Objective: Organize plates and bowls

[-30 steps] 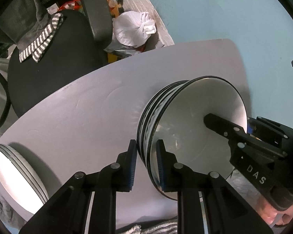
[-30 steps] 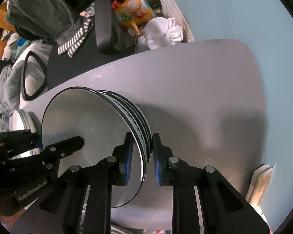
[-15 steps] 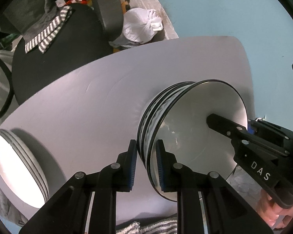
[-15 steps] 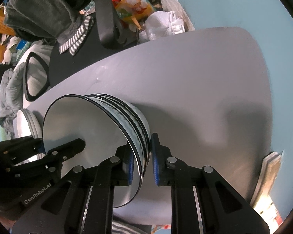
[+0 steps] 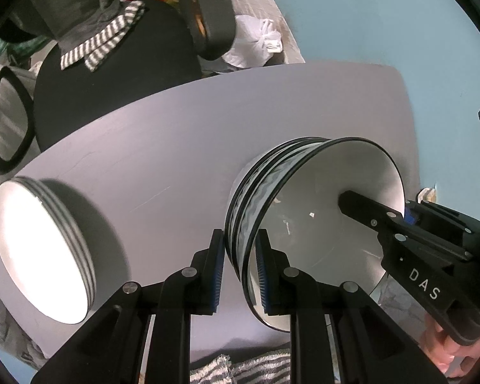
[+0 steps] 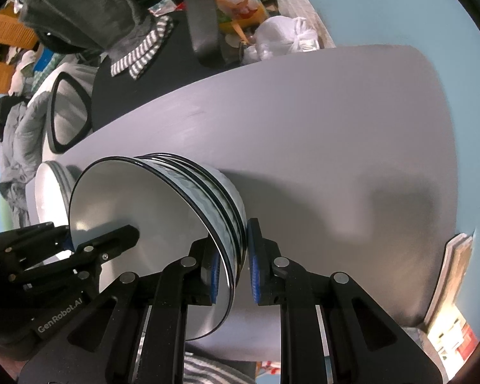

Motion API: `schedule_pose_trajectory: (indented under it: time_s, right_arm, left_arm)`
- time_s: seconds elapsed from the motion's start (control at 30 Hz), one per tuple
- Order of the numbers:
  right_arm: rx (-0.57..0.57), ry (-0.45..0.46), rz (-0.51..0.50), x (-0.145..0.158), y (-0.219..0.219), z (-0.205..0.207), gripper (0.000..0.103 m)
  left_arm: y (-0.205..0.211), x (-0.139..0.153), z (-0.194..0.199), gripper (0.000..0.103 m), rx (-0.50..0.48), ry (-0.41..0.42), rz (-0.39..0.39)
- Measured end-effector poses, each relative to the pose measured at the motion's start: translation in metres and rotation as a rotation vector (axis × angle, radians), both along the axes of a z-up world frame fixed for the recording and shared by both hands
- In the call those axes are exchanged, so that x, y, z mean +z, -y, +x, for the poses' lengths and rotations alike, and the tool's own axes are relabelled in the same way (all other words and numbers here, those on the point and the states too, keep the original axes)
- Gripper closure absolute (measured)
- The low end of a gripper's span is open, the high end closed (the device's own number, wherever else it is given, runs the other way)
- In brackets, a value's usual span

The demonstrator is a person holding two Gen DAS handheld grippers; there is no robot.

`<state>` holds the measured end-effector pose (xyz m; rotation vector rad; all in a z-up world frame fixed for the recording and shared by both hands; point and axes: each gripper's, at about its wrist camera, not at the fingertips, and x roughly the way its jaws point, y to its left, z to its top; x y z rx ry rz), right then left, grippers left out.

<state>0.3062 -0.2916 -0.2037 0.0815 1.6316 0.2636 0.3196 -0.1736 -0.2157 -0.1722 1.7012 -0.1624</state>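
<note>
A stack of nested white bowls (image 5: pixel 307 214) with black rims and grey wave bands is held over the grey table (image 5: pixel 182 147). My left gripper (image 5: pixel 239 268) is shut on the near rim of the bowl stack. My right gripper (image 6: pixel 233 267) is shut on the opposite rim of the same bowl stack (image 6: pixel 137 220). Each gripper shows in the other's view, one finger inside the top bowl. A stack of white plates (image 5: pixel 38 256) with grey rims sits at the table's left end; it also shows in the right wrist view (image 6: pixel 49 188).
A black office chair (image 5: pixel 118 70) with a striped cloth stands beyond the table. A white plastic bag (image 5: pixel 256 44) lies by the blue wall. Papers (image 6: pixel 454 288) lie off the table's right corner. A striped cloth (image 5: pixel 240 368) is under the near edge.
Both grippers have carried the bowl stack slightly toward the near edge and lower. The plate stack has come further into view at left. Grips are unchanged.
</note>
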Motion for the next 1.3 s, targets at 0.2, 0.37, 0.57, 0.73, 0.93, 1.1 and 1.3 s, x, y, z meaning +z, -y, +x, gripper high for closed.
schedule_pose_trajectory:
  time_s: [0.2,0.37,0.57,0.73,0.93,1.1,1.3]
  right_arm:
    - [0.031,0.004,-0.005,0.004,-0.027,-0.008,0.087]
    - [0.058,0.005,-0.012,0.008,-0.048,-0.014,0.087]
    - [0.091,0.024,-0.014,0.017,-0.080,-0.020,0.087]
    - [0.110,0.039,-0.016,0.025,-0.107,-0.026,0.087]
    - [0.134,0.053,-0.011,0.031,-0.140,-0.032,0.087]
    - [0.169,0.061,-0.015,0.033,-0.169,-0.037,0.087]
    - [0.207,0.056,-0.018,0.029,-0.200,-0.040,0.087]
  left_arm:
    - [-0.024,0.002,-0.010,0.085,0.033,0.003,-0.002]
    - [-0.048,0.010,-0.019,0.085,0.061,0.015,-0.013]
    - [-0.081,0.024,-0.029,0.085,0.100,0.040,-0.021]
    - [-0.107,0.037,-0.037,0.085,0.112,0.055,-0.015]
    - [-0.141,0.049,-0.048,0.085,0.143,0.079,-0.011]
    - [-0.165,0.052,-0.056,0.085,0.176,0.085,-0.011]
    - [-0.194,0.051,-0.066,0.085,0.214,0.079,-0.009]
